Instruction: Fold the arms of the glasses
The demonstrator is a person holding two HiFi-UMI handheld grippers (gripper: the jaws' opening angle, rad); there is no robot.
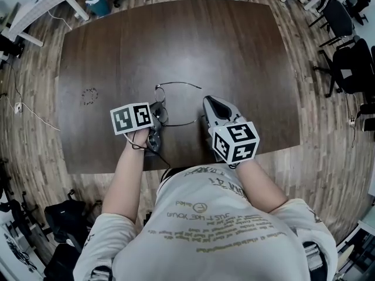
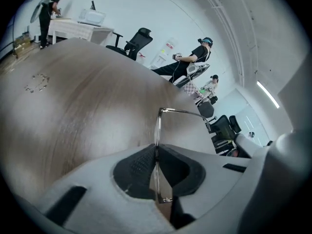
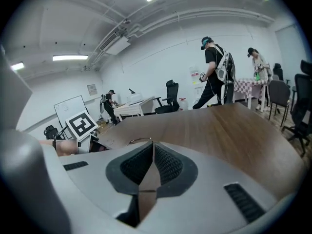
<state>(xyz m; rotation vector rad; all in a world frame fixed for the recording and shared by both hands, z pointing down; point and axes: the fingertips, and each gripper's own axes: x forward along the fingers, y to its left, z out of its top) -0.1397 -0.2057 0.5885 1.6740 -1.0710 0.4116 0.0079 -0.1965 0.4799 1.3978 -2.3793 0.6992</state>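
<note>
Now left gripper (image 2: 156, 151) tight on glasses (image 2: 158, 126).

The table (image 1: 234, 51) was dark brown with fine wood grain. The glasses (image 2: 157, 128) had a thin, clear, silvery frame. The left gripper (image 2: 156, 150) and right gripper (image 3: 152, 147) were pale grey with black ribbed pads (image 2: 138, 164), and their marker cubes (image 1: 132, 118) were white with black squares. The shirt (image 1: 205, 227) was cream with olive print.

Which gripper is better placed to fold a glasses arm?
Right. The left gripper is shut on the glasses, steadying them; the right gripper, shut and empty, sits by the tip of the near arm.
</note>
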